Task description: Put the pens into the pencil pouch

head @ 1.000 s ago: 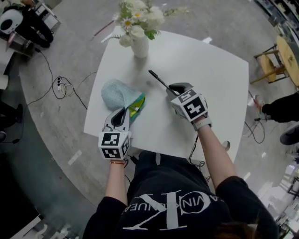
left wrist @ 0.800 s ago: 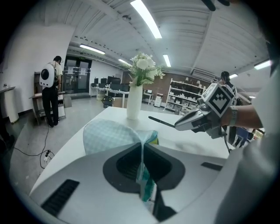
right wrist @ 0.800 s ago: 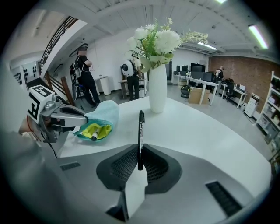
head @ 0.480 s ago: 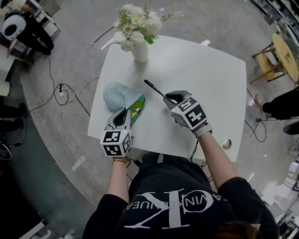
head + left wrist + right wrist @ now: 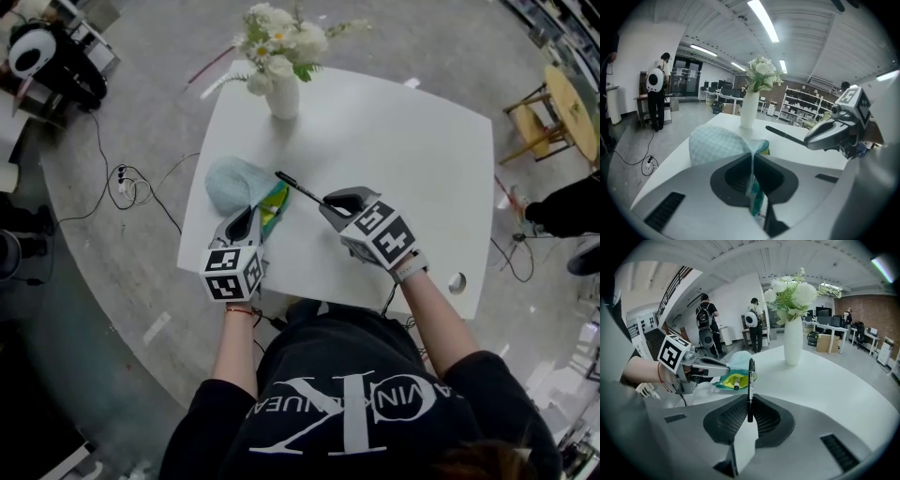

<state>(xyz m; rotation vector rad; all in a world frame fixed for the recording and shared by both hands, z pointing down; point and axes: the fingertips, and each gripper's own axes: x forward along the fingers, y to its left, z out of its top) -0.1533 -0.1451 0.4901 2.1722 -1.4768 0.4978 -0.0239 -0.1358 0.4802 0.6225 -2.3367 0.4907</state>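
Slim black pen (image 5: 297, 187) is clamped by its rear end in the right tool (image 5: 330, 201). Its long axis runs up-left over the white worktop (image 5: 412, 150), with the tip near the pale green checked fabric pouch (image 5: 236, 182). The left tool (image 5: 249, 217) is closed on the pouch's edge.

You wear a black short-sleeved T-shirt (image 5: 337, 412) with big white lettering. Ahead of the T-shirt, a thin red band (image 5: 239, 311) rings your left wrist. The grey left gripper (image 5: 251, 215) and right gripper (image 5: 328, 199) each carry a white cube of black square markers.
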